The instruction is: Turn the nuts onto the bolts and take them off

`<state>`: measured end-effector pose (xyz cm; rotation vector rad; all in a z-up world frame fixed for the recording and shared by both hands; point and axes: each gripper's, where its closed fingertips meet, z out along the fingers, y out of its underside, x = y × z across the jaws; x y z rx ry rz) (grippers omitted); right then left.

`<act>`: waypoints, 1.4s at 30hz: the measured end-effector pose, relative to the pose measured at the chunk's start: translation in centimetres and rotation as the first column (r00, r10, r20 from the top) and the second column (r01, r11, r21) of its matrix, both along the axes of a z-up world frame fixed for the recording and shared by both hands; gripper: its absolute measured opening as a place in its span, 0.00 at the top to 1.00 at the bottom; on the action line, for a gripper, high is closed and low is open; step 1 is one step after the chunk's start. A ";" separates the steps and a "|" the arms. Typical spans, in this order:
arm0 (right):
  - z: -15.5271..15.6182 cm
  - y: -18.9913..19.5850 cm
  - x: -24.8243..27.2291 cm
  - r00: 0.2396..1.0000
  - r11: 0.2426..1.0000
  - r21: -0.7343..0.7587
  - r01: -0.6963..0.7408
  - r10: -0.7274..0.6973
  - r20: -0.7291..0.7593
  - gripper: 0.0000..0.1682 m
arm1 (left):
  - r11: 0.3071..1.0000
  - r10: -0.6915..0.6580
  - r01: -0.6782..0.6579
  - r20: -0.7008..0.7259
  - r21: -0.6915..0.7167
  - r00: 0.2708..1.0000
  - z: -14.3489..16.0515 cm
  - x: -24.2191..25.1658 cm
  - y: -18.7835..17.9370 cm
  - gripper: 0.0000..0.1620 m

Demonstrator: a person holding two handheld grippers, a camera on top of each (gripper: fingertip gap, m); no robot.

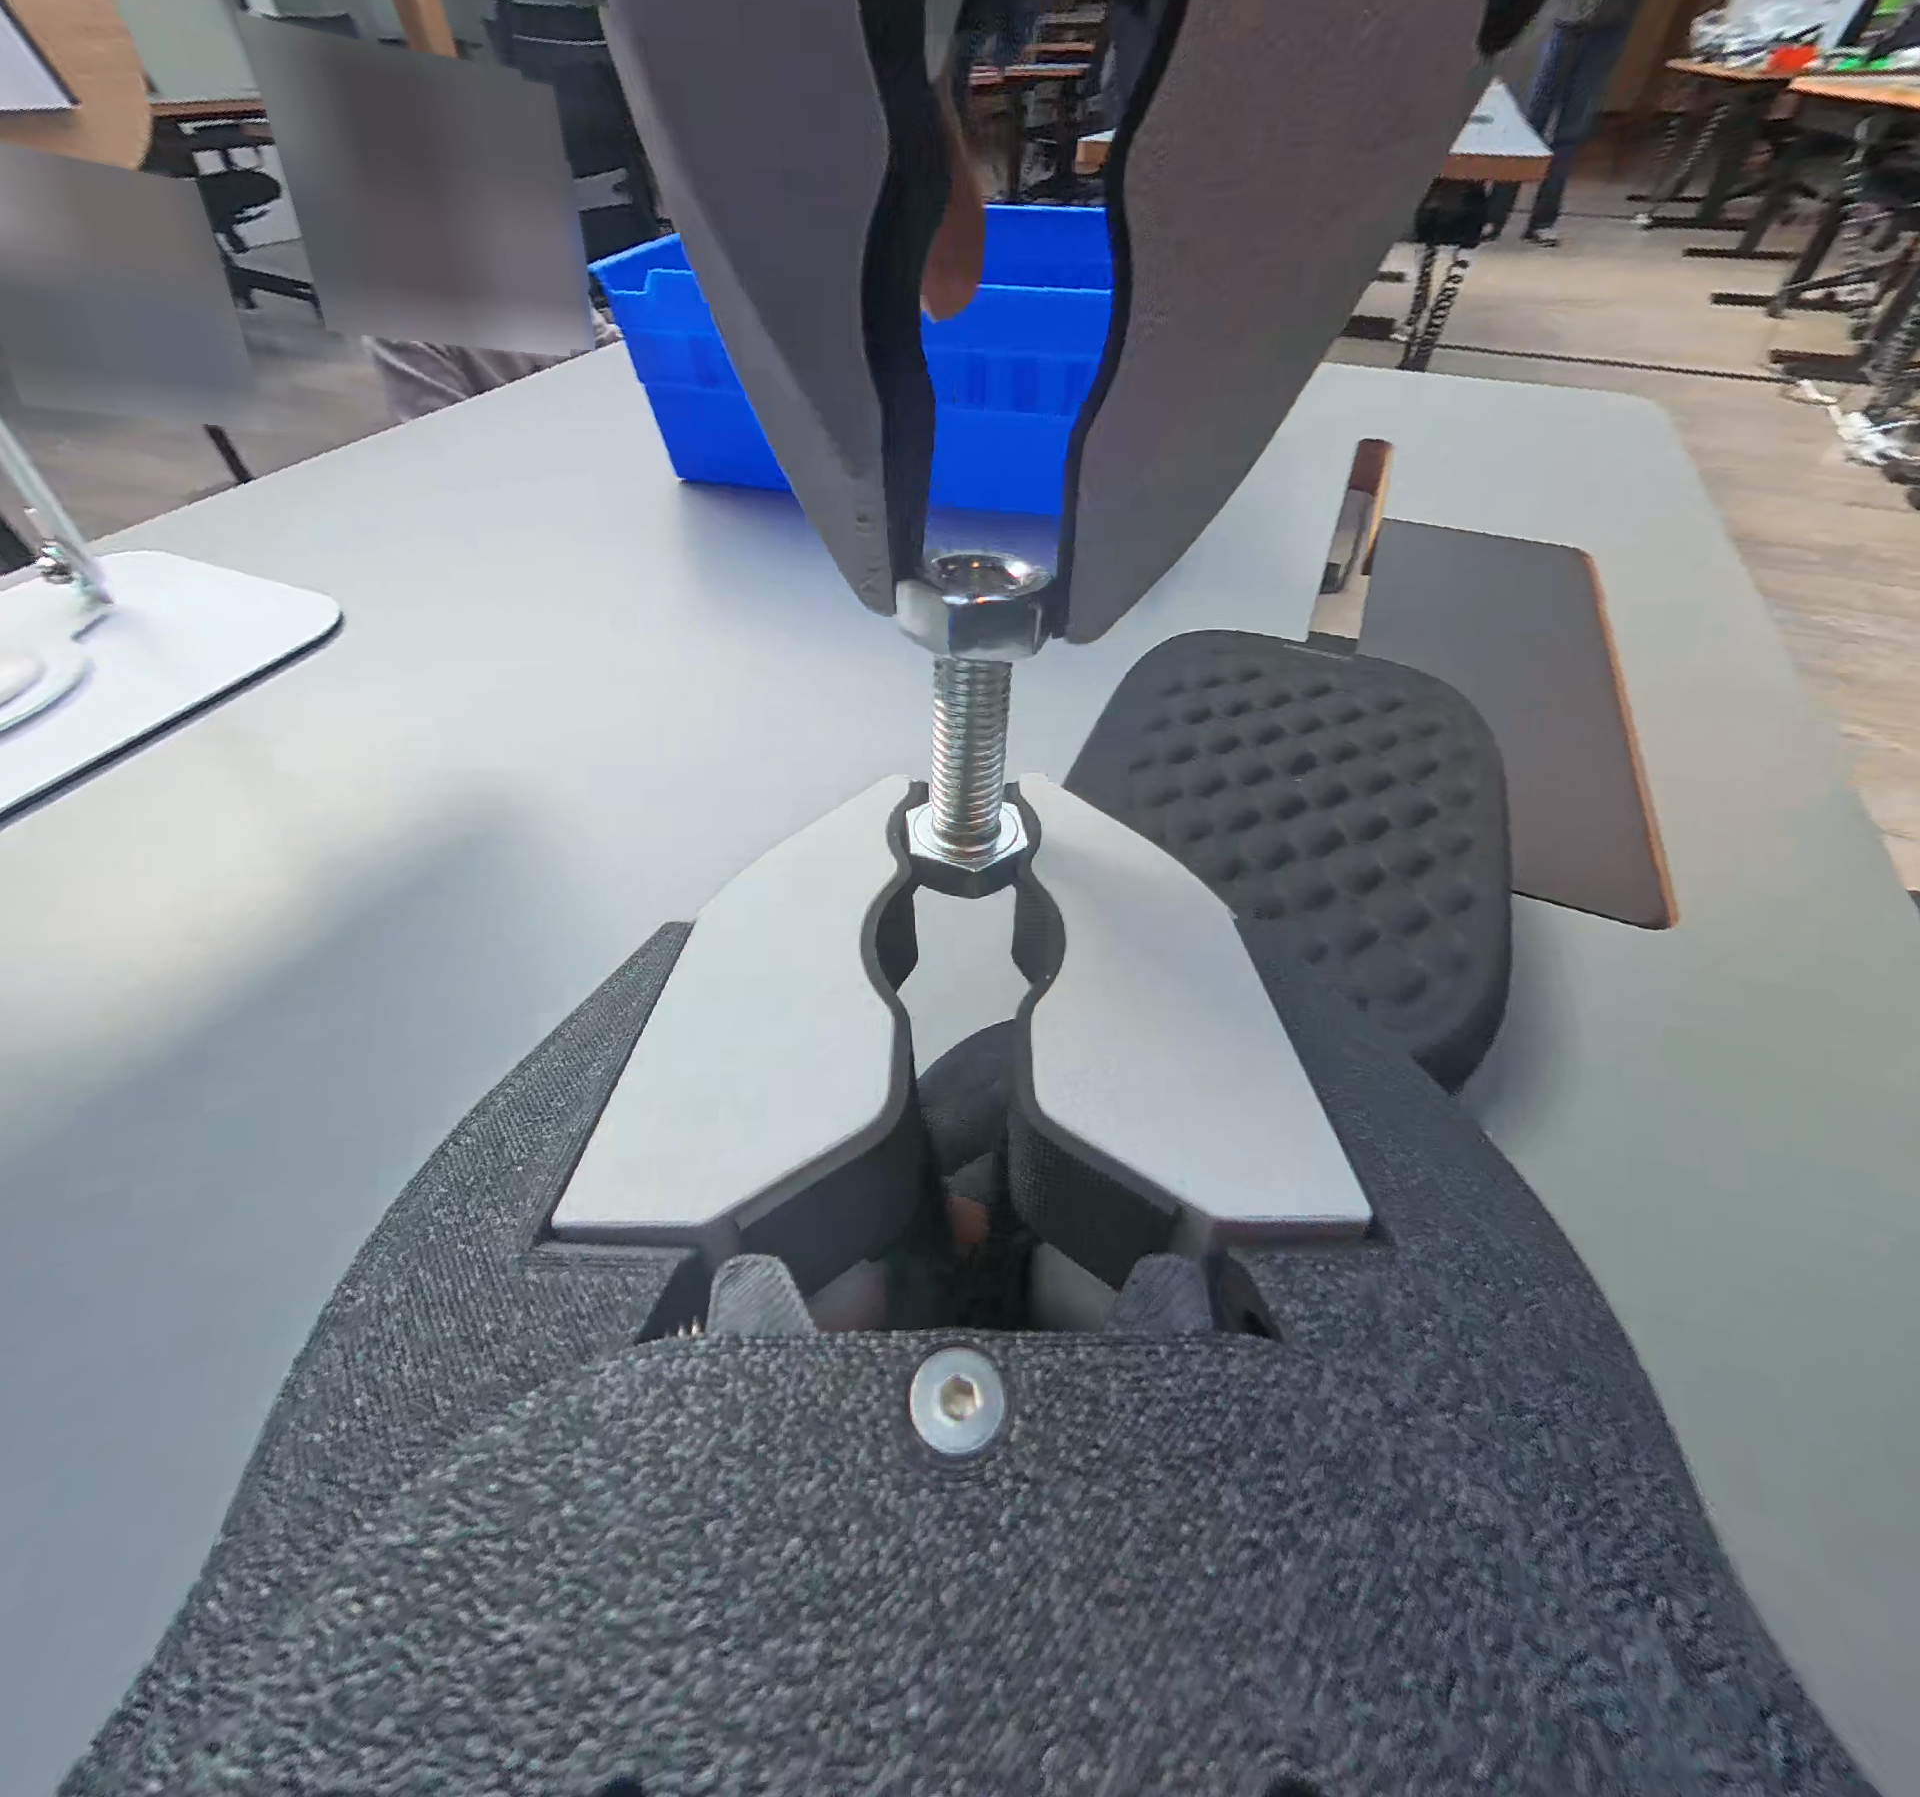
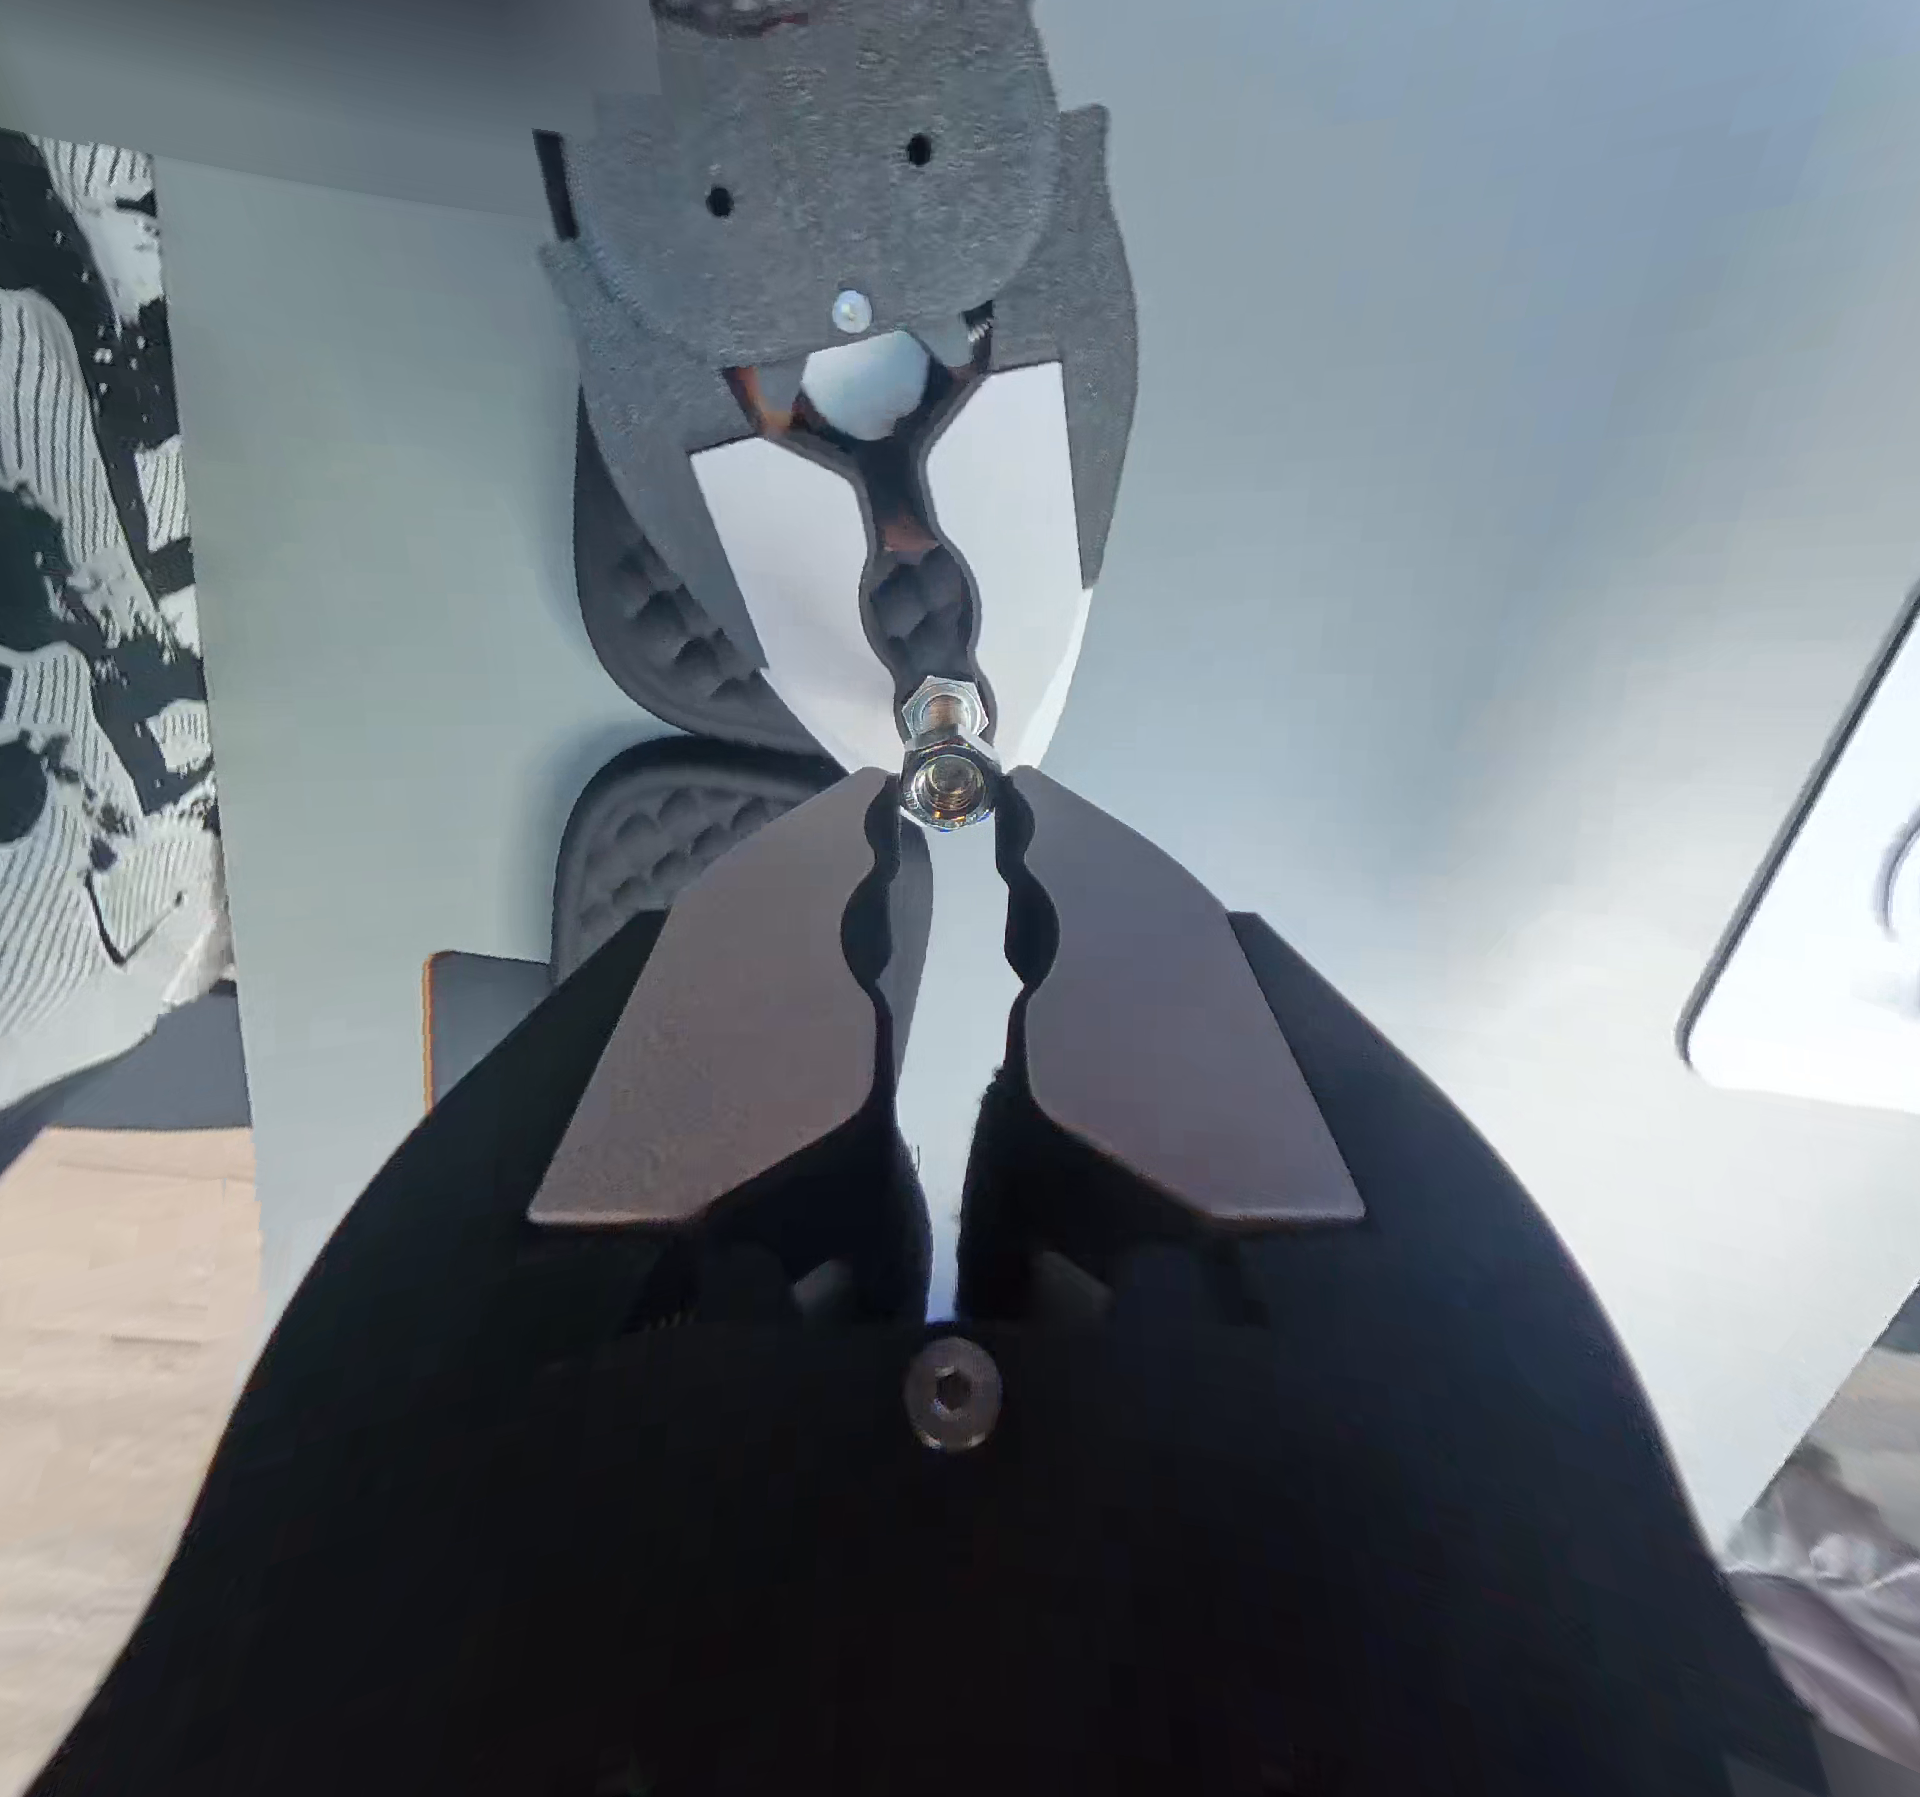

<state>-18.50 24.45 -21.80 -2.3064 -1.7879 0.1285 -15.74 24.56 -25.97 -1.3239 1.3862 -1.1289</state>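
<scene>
Grey tabletop (image 1: 520, 667); blue plastic bin (image 1: 1029, 365) half hidden. Left gripper (image 1: 966, 838) clamps bolt head; right gripper (image 2: 943, 791) clamps silver hex nut (image 1: 968, 609) atop upright threaded steel bolt (image 1: 966, 750).

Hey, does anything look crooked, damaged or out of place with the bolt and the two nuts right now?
Nothing stands out. The bolt stands straight between the tools: the left tool grips the lower nut, the right tool grips the upper hex piece. Threads look clean.

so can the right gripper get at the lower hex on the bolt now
Probably not: the left gripper is shut around the lower hex, and the right gripper is itself shut on the upper hex.
</scene>
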 end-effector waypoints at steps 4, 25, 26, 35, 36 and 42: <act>-0.2 -0.1 0.2 0.991 0.991 0.005 0.135 -0.135 -0.014 0.90 | 0.998 0.044 -0.043 -0.018 0.043 0.999 -0.3 0.2 0.3 0.92; 1.6 -1.0 -1.2 0.674 0.676 0.072 -0.734 0.737 -0.051 0.81 | 0.975 -0.191 0.198 0.079 -0.098 0.978 1.1 -0.7 -1.6 0.91; 1.3 -0.9 -1.0 0.660 0.661 0.052 -0.749 0.751 -0.039 0.81 | 0.972 -0.205 0.213 0.080 -0.101 0.975 1.1 -0.8 -1.7 0.92; 0.2 -0.7 -1.2 0.693 0.693 0.008 -0.721 0.720 -0.034 0.89 | 0.967 -0.231 0.237 0.071 -0.099 0.970 1.0 -0.8 -2.1 0.92; 0.2 -0.6 -1.2 0.737 0.737 0.003 -0.675 0.675 -0.029 0.89 | 0.970 -0.218 0.224 0.072 -0.097 0.973 1.0 -0.7 -1.9 0.92; 0.1 0.0 -0.7 0.977 0.977 -0.013 -0.213 0.213 0.026 0.90 | 0.991 -0.109 0.113 0.060 -0.067 0.992 0.8 -0.5 -0.8 0.92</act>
